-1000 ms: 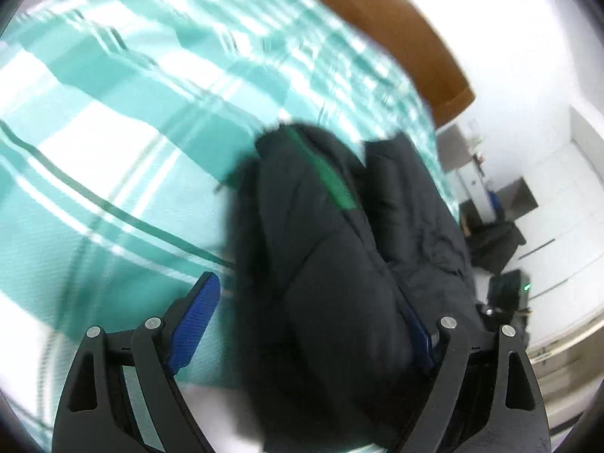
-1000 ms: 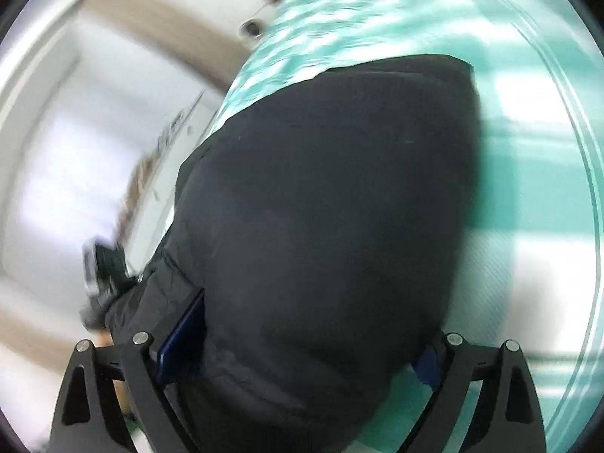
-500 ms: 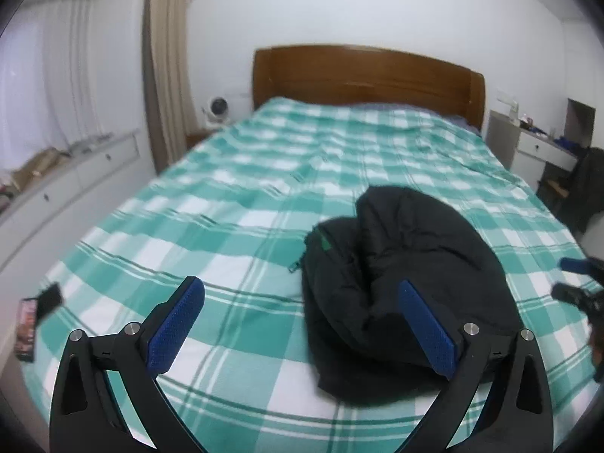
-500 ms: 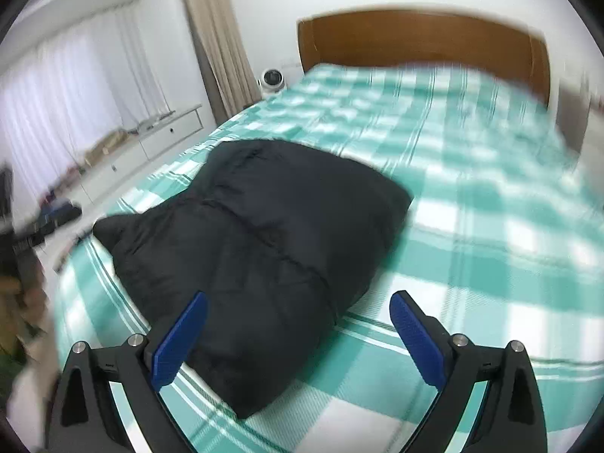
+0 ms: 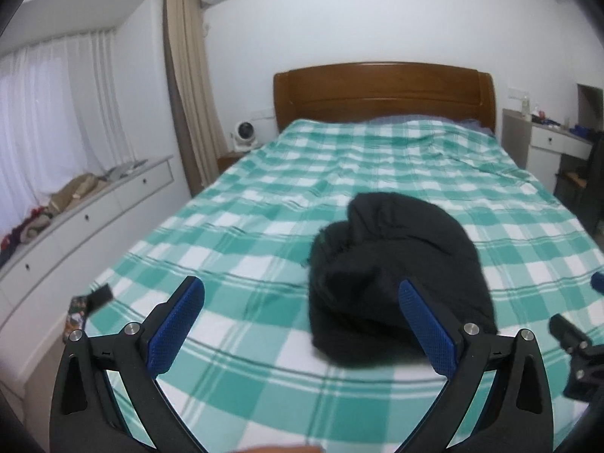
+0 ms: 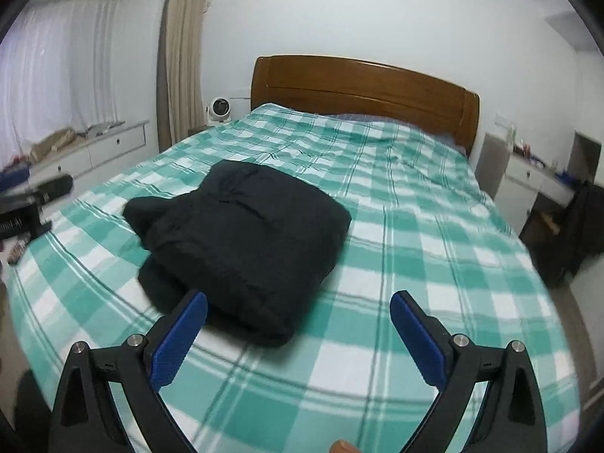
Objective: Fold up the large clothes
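Observation:
A black padded jacket (image 5: 396, 268) lies folded into a thick bundle on the green-and-white checked bed (image 5: 264, 234), near the foot end. It also shows in the right wrist view (image 6: 241, 241) as a squarish bundle. My left gripper (image 5: 302, 298) is open and empty, held back above the foot of the bed, to the left of the jacket. My right gripper (image 6: 298, 313) is open and empty, held back from the jacket's right front corner. The right gripper's body shows at the right edge of the left wrist view (image 5: 577, 343).
A wooden headboard (image 5: 381, 90) stands at the far end of the bed. White drawers (image 5: 75, 226) with clothes on top run along the left wall. A desk (image 5: 547, 143) and a dark chair stand at the right. A small dark item (image 5: 100, 296) lies at the bed's left corner.
Both grippers have let go of the jacket and pulled back and up from it. The views went from close on the jacket to looking across the whole bed.

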`<action>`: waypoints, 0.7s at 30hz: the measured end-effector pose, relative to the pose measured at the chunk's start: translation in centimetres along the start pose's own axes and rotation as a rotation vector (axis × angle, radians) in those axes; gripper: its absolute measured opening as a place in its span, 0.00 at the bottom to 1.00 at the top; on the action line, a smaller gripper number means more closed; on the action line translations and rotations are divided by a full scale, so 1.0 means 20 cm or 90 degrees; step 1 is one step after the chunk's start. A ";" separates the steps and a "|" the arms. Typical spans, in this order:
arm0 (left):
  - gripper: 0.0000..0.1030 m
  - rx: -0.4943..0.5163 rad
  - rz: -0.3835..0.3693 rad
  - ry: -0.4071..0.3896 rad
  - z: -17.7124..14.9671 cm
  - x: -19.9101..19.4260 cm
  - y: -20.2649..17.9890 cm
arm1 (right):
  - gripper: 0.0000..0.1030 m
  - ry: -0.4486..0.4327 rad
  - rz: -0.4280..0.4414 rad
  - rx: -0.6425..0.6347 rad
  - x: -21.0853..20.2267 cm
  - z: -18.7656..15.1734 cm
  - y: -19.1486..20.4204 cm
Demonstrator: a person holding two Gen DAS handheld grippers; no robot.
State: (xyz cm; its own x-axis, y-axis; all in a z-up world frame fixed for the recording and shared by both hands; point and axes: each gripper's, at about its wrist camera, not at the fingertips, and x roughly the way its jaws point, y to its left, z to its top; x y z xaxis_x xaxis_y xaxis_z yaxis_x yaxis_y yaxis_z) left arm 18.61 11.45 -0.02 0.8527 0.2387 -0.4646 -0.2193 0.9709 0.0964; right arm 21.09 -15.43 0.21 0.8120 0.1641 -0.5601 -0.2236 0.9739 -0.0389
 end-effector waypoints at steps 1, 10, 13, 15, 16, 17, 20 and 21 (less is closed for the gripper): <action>1.00 -0.002 -0.005 0.004 -0.02 -0.02 0.00 | 0.96 0.004 -0.006 0.008 -0.03 -0.02 0.01; 1.00 -0.016 -0.056 0.046 -0.12 -0.14 -0.07 | 0.97 0.019 -0.010 0.032 -0.21 -0.08 0.04; 1.00 -0.004 -0.065 0.064 -0.13 -0.15 -0.10 | 0.97 0.021 -0.010 0.034 -0.23 -0.09 0.04; 1.00 0.007 -0.067 0.074 -0.14 -0.16 -0.13 | 0.97 0.025 -0.011 0.034 -0.25 -0.09 0.04; 1.00 0.009 -0.066 0.077 -0.14 -0.16 -0.13 | 0.97 0.024 -0.010 0.034 -0.25 -0.09 0.05; 1.00 0.010 -0.064 0.080 -0.14 -0.17 -0.14 | 0.97 0.023 -0.010 0.033 -0.26 -0.09 0.05; 1.00 -0.001 -0.069 0.090 -0.14 -0.19 -0.14 | 0.97 0.019 -0.007 0.033 -0.30 -0.09 0.07; 1.00 -0.003 -0.073 0.093 -0.14 -0.19 -0.14 | 0.97 0.018 -0.006 0.033 -0.30 -0.09 0.07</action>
State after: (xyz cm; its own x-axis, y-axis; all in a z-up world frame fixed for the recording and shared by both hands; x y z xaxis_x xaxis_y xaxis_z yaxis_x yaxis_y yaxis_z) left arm 14.58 7.83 -0.97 0.7945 0.1211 -0.5950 -0.1278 0.9913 0.0310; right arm 14.88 -15.37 2.09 0.7981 0.1504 -0.5834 -0.1864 0.9825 -0.0018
